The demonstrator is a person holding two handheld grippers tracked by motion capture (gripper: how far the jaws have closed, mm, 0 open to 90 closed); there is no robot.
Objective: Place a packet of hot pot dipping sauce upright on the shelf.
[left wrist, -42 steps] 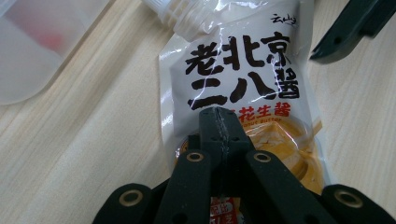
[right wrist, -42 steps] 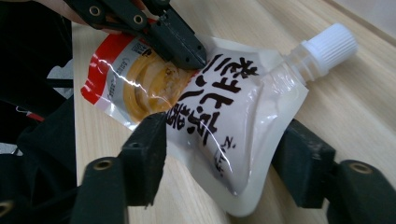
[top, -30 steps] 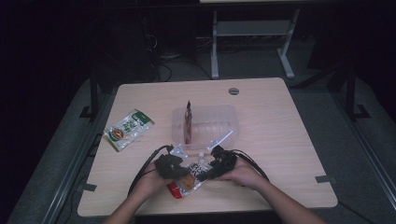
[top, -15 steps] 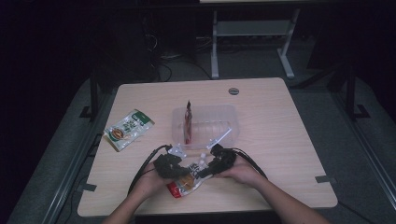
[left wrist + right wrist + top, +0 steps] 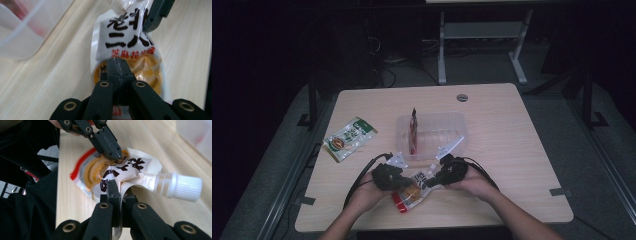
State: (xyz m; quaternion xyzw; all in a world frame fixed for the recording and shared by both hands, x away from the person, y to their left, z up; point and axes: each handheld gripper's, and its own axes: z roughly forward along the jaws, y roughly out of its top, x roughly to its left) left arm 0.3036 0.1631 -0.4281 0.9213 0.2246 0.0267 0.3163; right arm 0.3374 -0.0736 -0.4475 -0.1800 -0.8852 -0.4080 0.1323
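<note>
White spouted pouch [image 5: 117, 173] pinched by both jaws, just-closed right gripper [image 5: 117, 192] and left gripper [image 5: 118, 72], lower edge hidden.

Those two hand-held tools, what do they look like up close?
Each gripper, left and right, is matte black with two flat linkage jaws, brass-ringed pivots and ribbed pads. A grey three-cornered plate sits on top, and a black cable trails back. The forearms show no sleeves.

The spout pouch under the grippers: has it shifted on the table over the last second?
No. In the high view the spout pouch lies at the same spot in front of the clear tub, near the table's front edge.
</note>
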